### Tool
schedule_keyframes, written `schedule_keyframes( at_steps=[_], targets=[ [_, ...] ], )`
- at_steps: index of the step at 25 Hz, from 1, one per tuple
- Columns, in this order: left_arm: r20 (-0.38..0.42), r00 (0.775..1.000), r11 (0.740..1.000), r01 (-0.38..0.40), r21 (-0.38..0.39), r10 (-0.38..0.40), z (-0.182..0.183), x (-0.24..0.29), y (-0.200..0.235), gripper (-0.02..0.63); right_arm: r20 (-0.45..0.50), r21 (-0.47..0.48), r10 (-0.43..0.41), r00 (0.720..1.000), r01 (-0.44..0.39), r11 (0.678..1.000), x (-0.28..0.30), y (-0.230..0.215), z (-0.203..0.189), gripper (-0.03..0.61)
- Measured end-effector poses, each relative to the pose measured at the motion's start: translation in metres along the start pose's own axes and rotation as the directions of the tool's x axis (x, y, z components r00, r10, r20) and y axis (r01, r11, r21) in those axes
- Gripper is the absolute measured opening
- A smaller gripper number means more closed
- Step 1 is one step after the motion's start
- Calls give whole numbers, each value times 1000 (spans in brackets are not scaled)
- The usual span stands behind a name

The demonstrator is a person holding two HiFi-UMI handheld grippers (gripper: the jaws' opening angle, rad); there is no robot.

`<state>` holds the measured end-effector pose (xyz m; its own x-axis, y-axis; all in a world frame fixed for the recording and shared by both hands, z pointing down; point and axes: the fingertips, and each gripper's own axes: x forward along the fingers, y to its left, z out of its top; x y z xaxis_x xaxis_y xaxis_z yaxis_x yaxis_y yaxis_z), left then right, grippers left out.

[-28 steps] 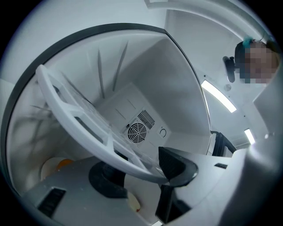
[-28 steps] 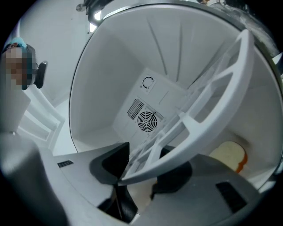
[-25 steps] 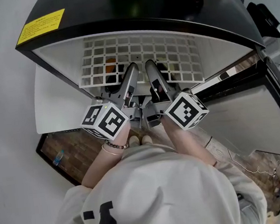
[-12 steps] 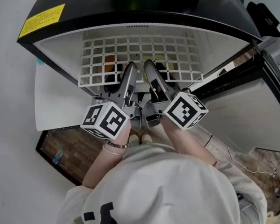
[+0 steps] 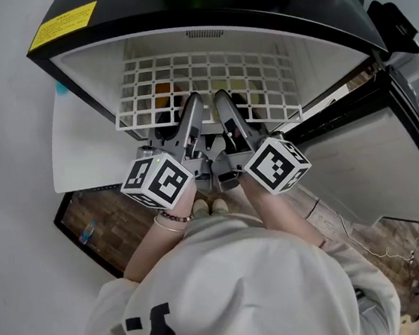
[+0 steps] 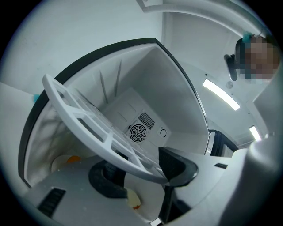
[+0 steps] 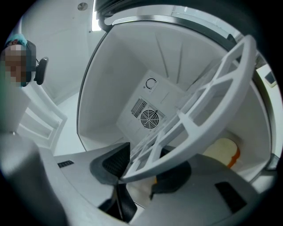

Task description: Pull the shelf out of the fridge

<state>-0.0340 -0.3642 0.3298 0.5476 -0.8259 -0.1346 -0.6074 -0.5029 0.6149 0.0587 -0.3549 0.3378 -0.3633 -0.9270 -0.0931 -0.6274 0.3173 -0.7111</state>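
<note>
A white grid shelf (image 5: 205, 72) lies in the open small black fridge (image 5: 84, 72), its front rim at the opening. Side by side at the middle of that rim are my left gripper (image 5: 192, 100) and right gripper (image 5: 220, 97). In the left gripper view the shelf (image 6: 84, 117) runs slantwise, and the left gripper (image 6: 141, 170) is shut on its rim. The right gripper view shows the shelf (image 7: 208, 110) crossing from the right, and the right gripper (image 7: 143, 170) is shut on the rim with a dark pad on each side.
The fridge door (image 5: 369, 173) stands open at the right. A round fan vent (image 7: 149, 118) sits in the back wall. Under the shelf lies a cream and orange item (image 7: 225, 152). A cable (image 5: 371, 245) trails over the wooden floor at the right.
Both grippers stay on the shelf's front rim. A little more of the fridge's back wall shows behind the shelf than before.
</note>
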Motion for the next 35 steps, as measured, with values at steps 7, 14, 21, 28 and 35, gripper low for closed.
schedule_keyframes(
  at_steps=[7, 14, 21, 28, 35],
  targets=[
    [1, 1000, 1000, -3, -5, 3, -1, -5, -2, 209, 1, 8, 1, 1000, -1, 1000, -5, 2, -2, 167],
    [-4, 1000, 1000, -2, -4, 2, -2, -7, -2, 208, 3, 17, -3, 1000, 3, 1000, -8, 2, -3, 163],
    [-7, 1000, 1000, -2, -7, 2, -2, -9, -3, 206, 4, 24, -5, 1000, 4, 1000, -9, 3, -4, 158],
    [-8, 1000, 1000, -3, -12, 3, -3, -13, -4, 206, 4, 29, -6, 1000, 6, 1000, -13, 5, -6, 154],
    [-10, 1000, 1000, 7, -12, -7, -4, -16, -6, 206, 13, 25, -14, 1000, 14, 1000, -17, 6, -6, 152]
  ],
)
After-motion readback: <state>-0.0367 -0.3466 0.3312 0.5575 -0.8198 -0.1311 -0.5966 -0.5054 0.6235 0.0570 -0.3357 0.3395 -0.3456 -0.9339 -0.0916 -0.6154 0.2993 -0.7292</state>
